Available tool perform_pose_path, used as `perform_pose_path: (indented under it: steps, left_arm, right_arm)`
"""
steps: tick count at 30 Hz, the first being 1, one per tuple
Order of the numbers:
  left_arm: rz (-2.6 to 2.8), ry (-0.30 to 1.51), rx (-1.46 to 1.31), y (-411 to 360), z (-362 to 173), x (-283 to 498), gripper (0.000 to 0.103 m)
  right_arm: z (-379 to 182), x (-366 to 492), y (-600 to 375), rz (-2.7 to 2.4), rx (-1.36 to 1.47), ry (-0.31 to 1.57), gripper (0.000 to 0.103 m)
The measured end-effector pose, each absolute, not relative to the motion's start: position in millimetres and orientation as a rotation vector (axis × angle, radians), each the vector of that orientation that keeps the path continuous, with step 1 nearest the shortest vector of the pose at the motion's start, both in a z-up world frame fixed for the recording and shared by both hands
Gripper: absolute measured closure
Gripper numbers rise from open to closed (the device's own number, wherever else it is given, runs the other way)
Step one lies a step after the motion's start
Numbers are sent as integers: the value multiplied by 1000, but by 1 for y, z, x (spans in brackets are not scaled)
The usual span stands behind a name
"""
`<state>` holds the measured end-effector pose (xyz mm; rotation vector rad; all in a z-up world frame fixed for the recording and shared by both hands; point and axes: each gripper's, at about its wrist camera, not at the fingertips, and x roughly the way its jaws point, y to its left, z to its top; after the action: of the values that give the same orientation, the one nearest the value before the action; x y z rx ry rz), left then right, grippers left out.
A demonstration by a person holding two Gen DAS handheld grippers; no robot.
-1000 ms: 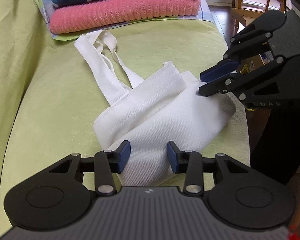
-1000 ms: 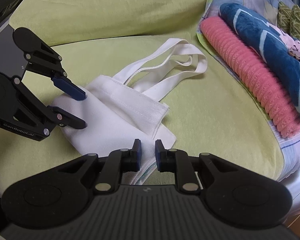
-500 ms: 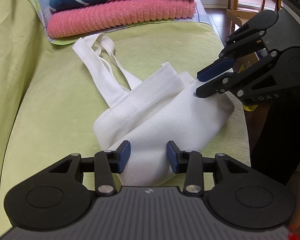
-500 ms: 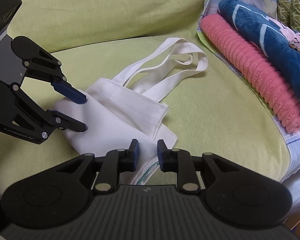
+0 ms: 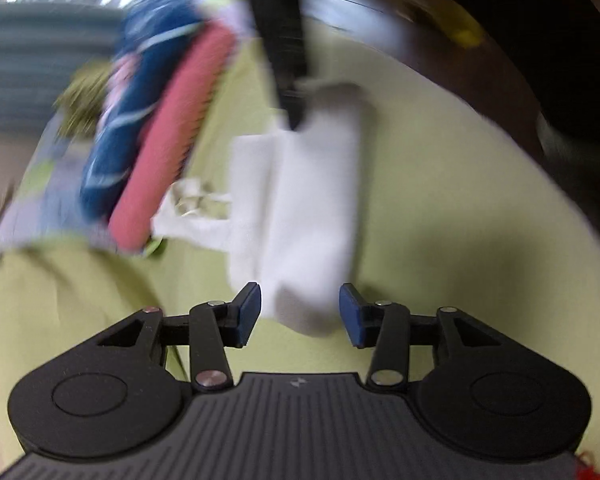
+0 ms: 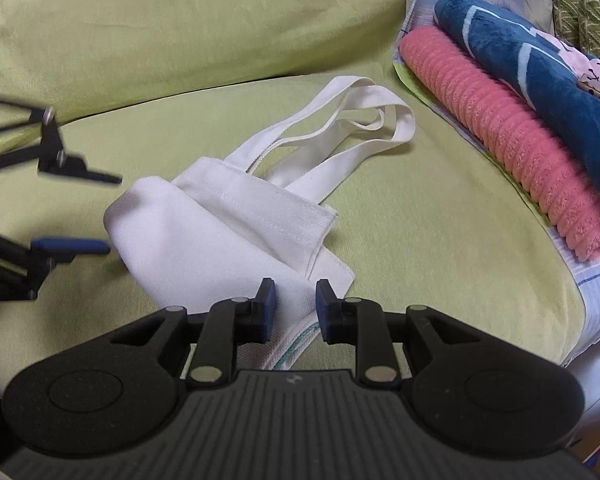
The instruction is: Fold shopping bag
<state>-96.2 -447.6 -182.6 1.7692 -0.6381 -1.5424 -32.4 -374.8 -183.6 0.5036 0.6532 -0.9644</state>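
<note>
A green sofa carries the folded white shopping bag, its long axis running from the near seat edge toward the far right, handles leading. The left claw is opening beside its fold, clear of cloth. The right claw stands slightly parted over the bag's near corner, not pinching.

One white bag, two handles, two folded towels, two tools

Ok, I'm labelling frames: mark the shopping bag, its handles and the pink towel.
shopping bag [image 6: 204, 236], right wrist view, folded body.
handles [image 6: 384, 98], right wrist view, loop end.
pink towel [image 6: 500, 136], right wrist view, ribbed top.
</note>
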Motion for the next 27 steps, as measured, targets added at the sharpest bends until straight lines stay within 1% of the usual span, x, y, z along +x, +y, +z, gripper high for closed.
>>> perform_pose_path:
  steps: [3,6,9,12,15,17,18,19,21,22,24,27]
  left_arm:
    - [-1464,-753,1822,-453,-207,-93,51]
    - [-1431,-819,1811,-462,-225,-90,50]
    - [-1460,-780,1807,-469,-224,-89,52]
    - [-1498,-736,1814,-474,-216,-86,52]
    - [-1527,-690,1822,-478,-209,-86,52]
    - [-1542,-671,1826,-478,-206,-85,52]
    - [-1547,-668,1827,-478,-205,-85,52]
    - [-1553,-665,1827,-478,-205,-84,52]
    - [-1568,-651,1822,-479,-203,-83,52]
    - [-1576,-644,1820,-480,-202,-83,52]
    - [-1587,-637,1822,-481,-201,-82,52]
    - [-1605,-620,1817,-483,-198,-81,52]
  right_arm:
    - [-184,-34,-376,-962,518,646,80]
    - [-187,-37,-380,-954,560,634,74]
    - [-191,-45,-385,-945,628,590,69]
    - [-191,-45,-383,-945,618,571,68]
    - [-183,-40,-374,-948,510,583,69]
    - [-176,-33,-356,-928,359,603,69]
    - [-173,-30,-346,-911,274,610,66]
    - [-170,-27,-336,-892,190,620,58]
    - [-172,-22,-318,-832,37,663,46]
    - [-175,-19,-310,-795,-35,692,43]
    - [-186,-13,-298,-749,-185,761,40]
    - [-206,-5,-289,-727,-393,843,40]
